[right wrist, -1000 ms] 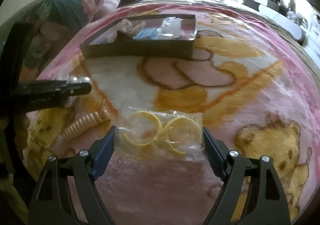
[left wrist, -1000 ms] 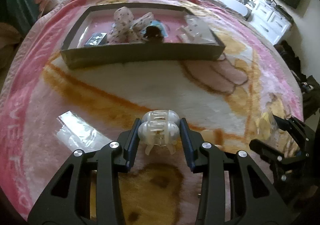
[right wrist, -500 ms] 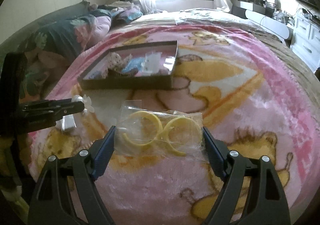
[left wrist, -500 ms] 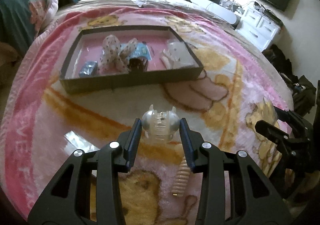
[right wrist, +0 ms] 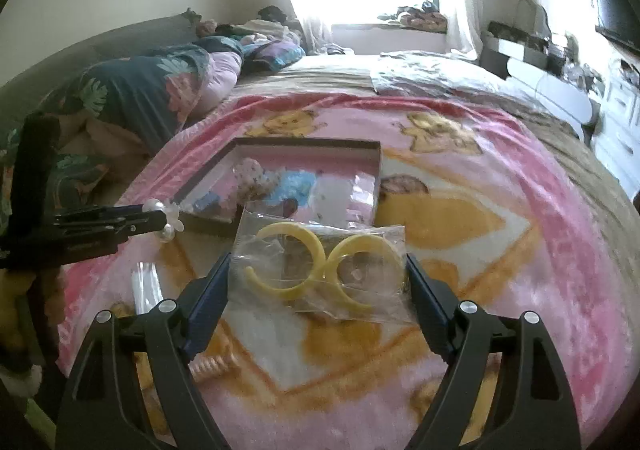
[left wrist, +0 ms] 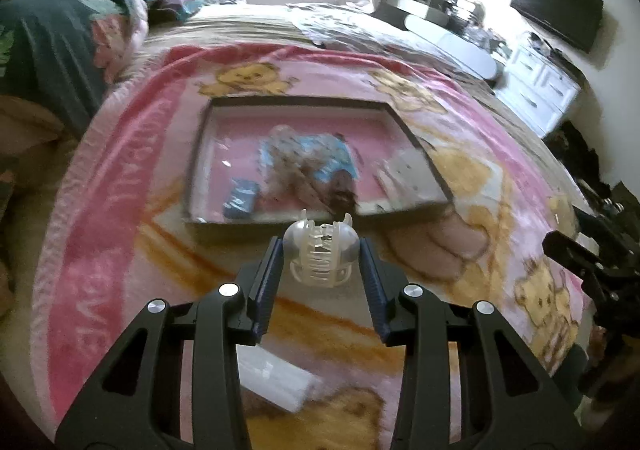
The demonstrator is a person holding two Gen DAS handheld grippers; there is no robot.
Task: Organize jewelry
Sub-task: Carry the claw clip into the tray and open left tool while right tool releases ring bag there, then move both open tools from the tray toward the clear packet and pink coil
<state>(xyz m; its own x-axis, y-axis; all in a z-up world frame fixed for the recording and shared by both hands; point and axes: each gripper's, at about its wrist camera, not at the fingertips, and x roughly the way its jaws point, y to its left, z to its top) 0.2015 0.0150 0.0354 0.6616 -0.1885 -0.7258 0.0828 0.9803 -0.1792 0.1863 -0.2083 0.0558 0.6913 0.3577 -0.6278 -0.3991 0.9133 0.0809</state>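
My left gripper [left wrist: 320,262] is shut on a clear plastic hair claw [left wrist: 320,256], held in the air above the pink cartoon blanket. Seen from the right wrist, that left gripper [right wrist: 170,222] enters from the left with the hair claw [right wrist: 170,216] at its tip. My right gripper [right wrist: 318,274] is shut on a clear plastic bag with two yellow hoops [right wrist: 320,268], also lifted off the bed. Ahead lies a shallow dark-rimmed tray [left wrist: 298,102] with a pink floor, holding several small packets and fabric pieces; the tray [right wrist: 308,143] shows in both views.
A clear packet [left wrist: 276,378] lies on the blanket under my left gripper. A peach spiral hair tie [right wrist: 210,364] and another clear packet [right wrist: 146,286] lie near the bed's front. Pillows and bedding pile at the far left; a white dresser [left wrist: 540,90] stands right.
Both grippers have risen off the blanket with their items and tilted up, so the tray now looks farther and smaller. The spiral hair tie and clear packet stay on the bed.
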